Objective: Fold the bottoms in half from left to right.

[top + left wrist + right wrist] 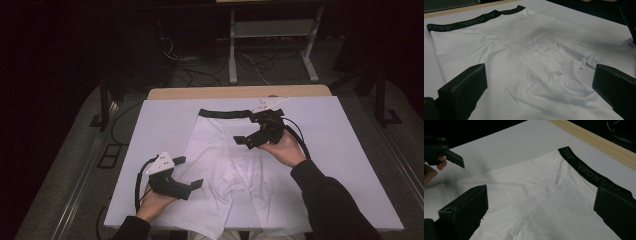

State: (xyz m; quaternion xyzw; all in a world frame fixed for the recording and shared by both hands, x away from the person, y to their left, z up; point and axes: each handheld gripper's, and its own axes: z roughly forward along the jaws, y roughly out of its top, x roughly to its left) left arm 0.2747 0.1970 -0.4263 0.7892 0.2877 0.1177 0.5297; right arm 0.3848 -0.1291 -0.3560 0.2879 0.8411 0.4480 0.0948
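A: Where are the white shorts [225,165] lying, and is anything of them cut off?

B: They are lying flat on the white board [350,165] that is covering the table [240,92], about in its middle. Their near hem is hanging over the board's front edge, so the leg ends are running out of the high view at the bottom. The lettering on the black waistband [225,113] is too small to read there; in the right gripper view the band [586,170] is showing pale letters, but its right end is sitting behind a jaw.

A: Which way are they pointing?

B: The waistband is facing the far edge of the table and the legs are coming toward the person, so the long axis is running from far to near. The cloth is wrinkling around the crotch [554,60].

A: And the grippers?

B: The left gripper [190,172] is hovering over the near left leg with its jaws spread wide, gripping nothing. The right gripper [245,139] is hanging just below the waistband's right end, jaws also gaping wide. Whether either one is brushing the cloth, I cannot tell
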